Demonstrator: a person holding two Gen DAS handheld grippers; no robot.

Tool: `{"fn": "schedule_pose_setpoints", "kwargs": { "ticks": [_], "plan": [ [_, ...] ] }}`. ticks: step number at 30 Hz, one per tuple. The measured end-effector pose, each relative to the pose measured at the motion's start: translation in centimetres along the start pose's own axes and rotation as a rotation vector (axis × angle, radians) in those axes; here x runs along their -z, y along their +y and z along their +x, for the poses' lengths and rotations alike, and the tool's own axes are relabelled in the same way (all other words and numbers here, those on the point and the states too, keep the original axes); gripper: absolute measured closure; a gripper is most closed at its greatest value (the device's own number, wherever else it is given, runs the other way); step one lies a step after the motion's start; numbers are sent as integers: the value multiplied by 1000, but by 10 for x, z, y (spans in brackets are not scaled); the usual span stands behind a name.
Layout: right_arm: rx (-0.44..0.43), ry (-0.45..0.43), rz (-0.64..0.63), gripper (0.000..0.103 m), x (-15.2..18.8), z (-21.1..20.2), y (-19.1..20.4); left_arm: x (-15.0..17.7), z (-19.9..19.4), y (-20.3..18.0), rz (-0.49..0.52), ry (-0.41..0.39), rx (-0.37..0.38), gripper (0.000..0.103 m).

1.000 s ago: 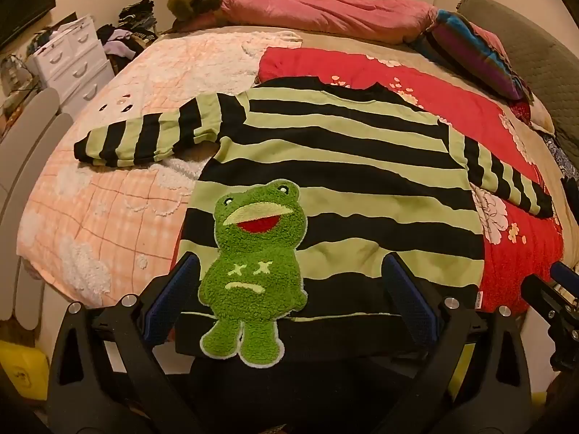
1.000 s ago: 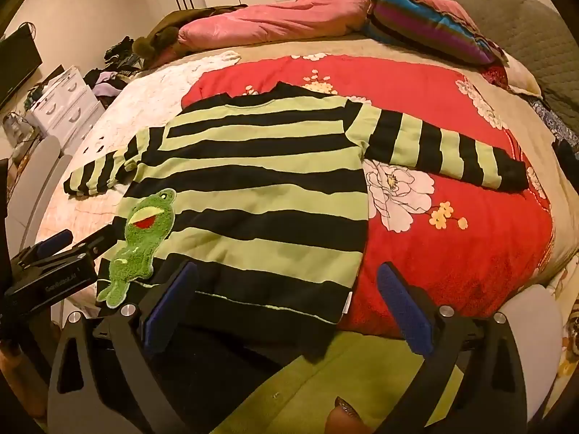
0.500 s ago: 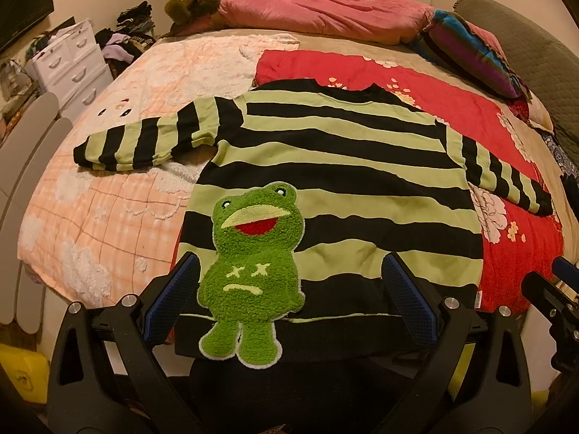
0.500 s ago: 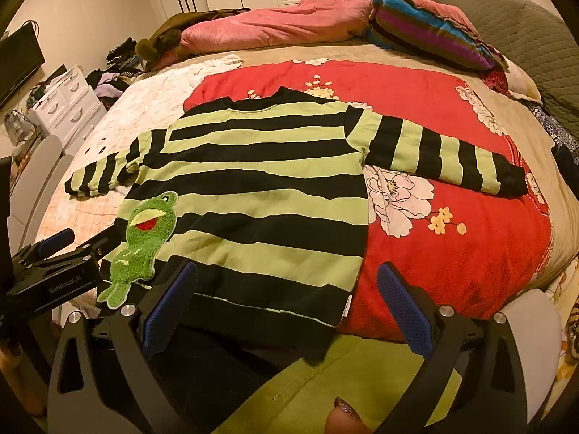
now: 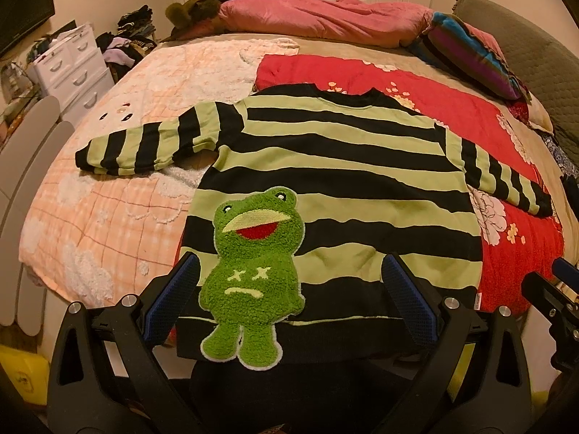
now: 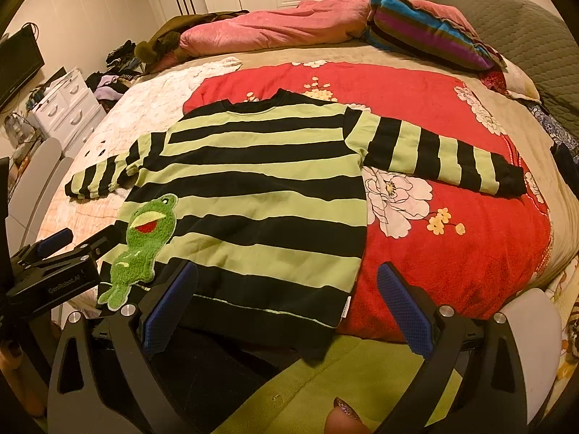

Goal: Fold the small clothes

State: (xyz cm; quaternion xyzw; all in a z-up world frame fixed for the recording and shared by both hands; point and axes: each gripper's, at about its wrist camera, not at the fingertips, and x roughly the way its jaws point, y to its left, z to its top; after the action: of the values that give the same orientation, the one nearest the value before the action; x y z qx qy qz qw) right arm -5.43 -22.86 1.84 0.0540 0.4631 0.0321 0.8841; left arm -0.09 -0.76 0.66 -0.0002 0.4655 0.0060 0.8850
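sweater (image 5: 336, 181) on bed (image 5: 108, 217), pillows (image 5: 318, 25) behind

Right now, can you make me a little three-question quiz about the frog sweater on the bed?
1. True or false: the striped sweater lies spread flat with both sleeves stretched out to the sides.
2. What does the right sleeve rest on: A) the peach checked blanket, B) the red flowered blanket, C) the pink duvet?
3. Fill in: the green frog patch sits near the sweater's ____ hem, between the left gripper's open fingers in its own view.

Key: 1 true. 2 B. 3 bottom. Both the left gripper and the right gripper are open and hold nothing.
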Motion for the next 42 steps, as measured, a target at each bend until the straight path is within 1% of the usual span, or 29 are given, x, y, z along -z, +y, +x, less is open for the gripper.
{"fn": "schedule_pose_setpoints", "kwargs": {
  "ticks": [26, 30, 35, 38, 42],
  "plan": [
    [-6, 4, 13, 4, -2, 0, -3, 0, 0, 0, -6, 1, -6, 9],
    [-12, 10, 20, 4, -4, 5, -5, -4, 6, 2, -6, 5, -10, 9],
    [-15, -9, 9, 4, -13, 12, -6, -16, 13, 3, -15, 0, -20, 9],
    [-9, -15, -11, 4, -24, 20, -7, -28, 18, 1, -14, -9, -37, 9],
    [-1, -38, -5, 4, -42, 31, -12, -46, 27, -1, -18, -15, -45, 9]
  ]
}}
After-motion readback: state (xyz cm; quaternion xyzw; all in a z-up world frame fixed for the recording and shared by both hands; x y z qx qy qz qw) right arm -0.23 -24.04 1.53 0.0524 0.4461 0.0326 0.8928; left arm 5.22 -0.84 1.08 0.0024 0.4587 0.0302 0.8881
